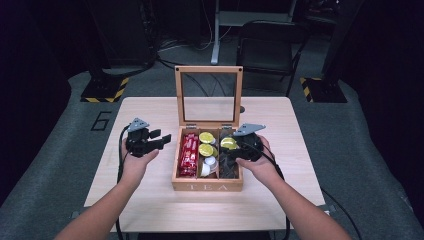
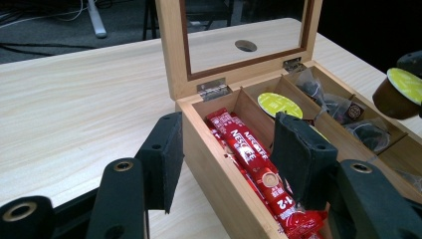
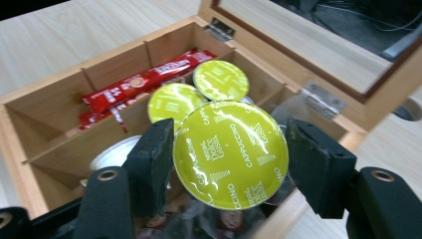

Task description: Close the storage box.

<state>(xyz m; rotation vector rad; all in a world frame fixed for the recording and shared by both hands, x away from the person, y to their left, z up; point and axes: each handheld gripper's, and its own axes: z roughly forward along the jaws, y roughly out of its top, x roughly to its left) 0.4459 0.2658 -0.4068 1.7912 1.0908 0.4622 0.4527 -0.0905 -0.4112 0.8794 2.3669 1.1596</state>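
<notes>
An open wooden tea box (image 1: 207, 186) stands mid-table with its glass lid (image 1: 208, 70) upright. Red sachets (image 1: 188, 155) fill its left compartment, yellow-lidded capsules (image 1: 206, 143) and white ones the middle, dark tea bags (image 2: 343, 107) the right. My right gripper (image 1: 235, 146) is shut on a yellow-lidded cappuccino capsule (image 3: 231, 149), held a little above the right compartment. That same capsule (image 2: 400, 92) appears at the right edge of the left gripper view. My left gripper (image 1: 162, 141) hovers just left of the box, open and holding nothing, pointing at the box's left wall (image 2: 219, 164) and the sachets (image 2: 249, 154).
The light wooden table (image 1: 150, 200) has bare surface to the left, right and front of the box. A round hole (image 2: 246, 46) in the tabletop lies behind the lid. A dark chair (image 1: 267, 45) and stand legs are on the floor beyond the table.
</notes>
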